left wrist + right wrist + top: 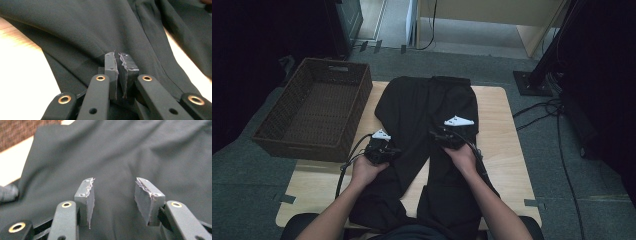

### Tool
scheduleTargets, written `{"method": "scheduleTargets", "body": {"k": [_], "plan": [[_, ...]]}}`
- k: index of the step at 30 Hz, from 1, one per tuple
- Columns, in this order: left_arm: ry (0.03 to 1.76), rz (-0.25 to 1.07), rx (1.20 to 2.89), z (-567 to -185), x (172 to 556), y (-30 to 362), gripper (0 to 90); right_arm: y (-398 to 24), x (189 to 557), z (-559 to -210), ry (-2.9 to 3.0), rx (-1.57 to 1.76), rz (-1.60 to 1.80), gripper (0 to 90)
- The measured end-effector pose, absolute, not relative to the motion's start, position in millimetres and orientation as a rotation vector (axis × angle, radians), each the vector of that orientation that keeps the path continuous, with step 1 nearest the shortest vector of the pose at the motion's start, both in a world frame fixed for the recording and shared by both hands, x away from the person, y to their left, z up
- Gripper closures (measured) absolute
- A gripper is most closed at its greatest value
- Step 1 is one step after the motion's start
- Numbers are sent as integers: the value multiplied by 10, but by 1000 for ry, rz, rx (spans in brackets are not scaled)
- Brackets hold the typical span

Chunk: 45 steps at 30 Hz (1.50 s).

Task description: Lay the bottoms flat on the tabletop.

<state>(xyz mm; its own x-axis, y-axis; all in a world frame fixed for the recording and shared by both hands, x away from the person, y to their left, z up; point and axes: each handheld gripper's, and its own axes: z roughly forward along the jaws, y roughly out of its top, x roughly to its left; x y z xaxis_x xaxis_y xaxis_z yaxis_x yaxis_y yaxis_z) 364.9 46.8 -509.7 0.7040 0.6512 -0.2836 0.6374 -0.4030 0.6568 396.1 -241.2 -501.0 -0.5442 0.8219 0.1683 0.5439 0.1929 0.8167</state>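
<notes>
The left gripper (388, 152) sits at the outer edge of the black trousers' (427, 107) left leg, its jaws almost together with only a thin slit between the pads (111, 70); in the left gripper view nothing is clearly pinched there, and the cloth lies just under and ahead of the tips. The right gripper (438, 134) hovers over the right leg with its jaws well apart and nothing between them, dark fabric spread beneath the pads (89, 195).

The trousers lie flat along the middle of the wooden table (504, 135), waistband at twelve o'clock, both legs running to six o'clock and hanging over the near edge.

A brown wicker basket (287, 107) stands at about ten o'clock from the trousers, just beside the left leg and overhanging the table's left edge; it appears at the top left corner of the right gripper view. Black cables (562, 150) trail on the grey floor at three o'clock, well apart from the table, and a dark stand base (532, 82) sits at about one o'clock. Nothing lies on the trousers between the two grippers.
</notes>
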Motion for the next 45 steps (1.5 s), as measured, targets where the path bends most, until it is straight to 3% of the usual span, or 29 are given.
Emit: {"method": "scheduleTargets", "body": {"k": [10, 20, 22, 24, 27, 38, 45], "plan": [[982, 21, 2102, -5041, 3689, 537, 810, -1802, 4564, -5107, 2250, 1254, 1175, 496], [1011, 49, 2018, -4914, 3702, 727, 741, -1495, 4686, -5197, 2296, 1157, 1070, 486], [1009, 58, 2013, -4896, 3697, 752, 728, -1505, 4668, -5196, 2292, 1166, 1071, 538], [1015, 60, 1997, -4874, 3688, 770, 722, -1519, 4639, -5181, 2306, 1152, 1064, 709], [1010, 69, 1996, -4856, 3678, 771, 711, -1539, 4591, -5172, 2331, 1126, 1062, 888], [981, 96, 1986, -4834, 3659, 695, 677, -1858, 4031, -5188, 2480, 1079, 1218, 898], [977, 111, 1975, -4827, 3746, 597, 643, -2071, 3581, -5219, 2464, 1075, 1267, 822]]}}
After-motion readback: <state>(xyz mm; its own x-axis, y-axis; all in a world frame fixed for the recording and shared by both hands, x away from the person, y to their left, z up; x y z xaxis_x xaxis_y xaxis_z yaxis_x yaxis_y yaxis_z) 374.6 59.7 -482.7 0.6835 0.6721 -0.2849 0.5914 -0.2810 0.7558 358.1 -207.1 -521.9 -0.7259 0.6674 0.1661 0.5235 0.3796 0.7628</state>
